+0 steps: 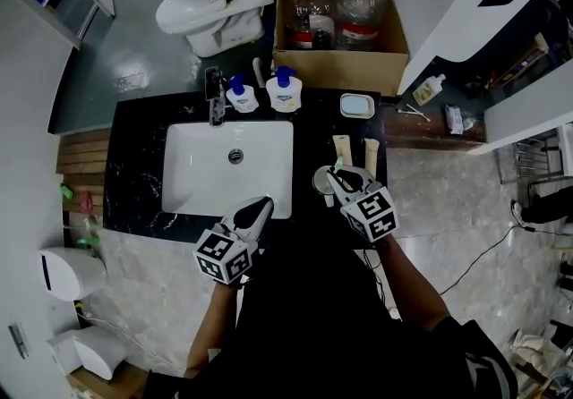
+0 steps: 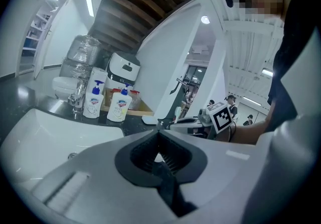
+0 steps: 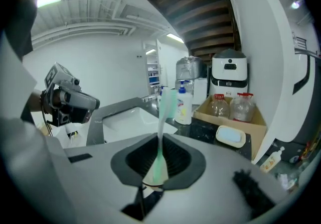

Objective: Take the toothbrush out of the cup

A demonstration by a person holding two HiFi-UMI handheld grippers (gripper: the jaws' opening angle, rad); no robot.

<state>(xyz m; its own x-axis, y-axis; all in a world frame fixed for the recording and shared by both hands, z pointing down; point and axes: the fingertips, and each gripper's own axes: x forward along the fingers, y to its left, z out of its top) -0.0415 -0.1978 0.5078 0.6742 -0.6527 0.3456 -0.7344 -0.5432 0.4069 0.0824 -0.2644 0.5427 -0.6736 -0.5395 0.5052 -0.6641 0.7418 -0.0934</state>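
In the right gripper view a green-and-white toothbrush [image 3: 164, 110] stands upright between the jaws, bristle head on top, and my right gripper [image 3: 160, 138] is shut on its handle. A pale cup rim [image 3: 152, 183] shows just below the jaws. In the head view the cup [image 1: 321, 181] sits on the black counter [image 1: 134, 165] right of the sink [image 1: 199, 181]. The right gripper [image 1: 334, 175] is over the cup, with the toothbrush's [image 1: 338, 164] green tip poking up. My left gripper [image 1: 261, 203] hovers at the sink's front edge, shut [image 2: 159, 129] with nothing in it.
Two soap dispensers [image 1: 242, 95] [image 1: 284, 90] and a faucet [image 1: 216, 108] stand behind the sink. A soap dish [image 1: 356, 106] and two tubes [image 1: 342, 148] [image 1: 371, 156] lie beyond the cup. A cardboard box [image 1: 340, 59] of bottles and a toilet [image 1: 201, 8] sit past the counter.
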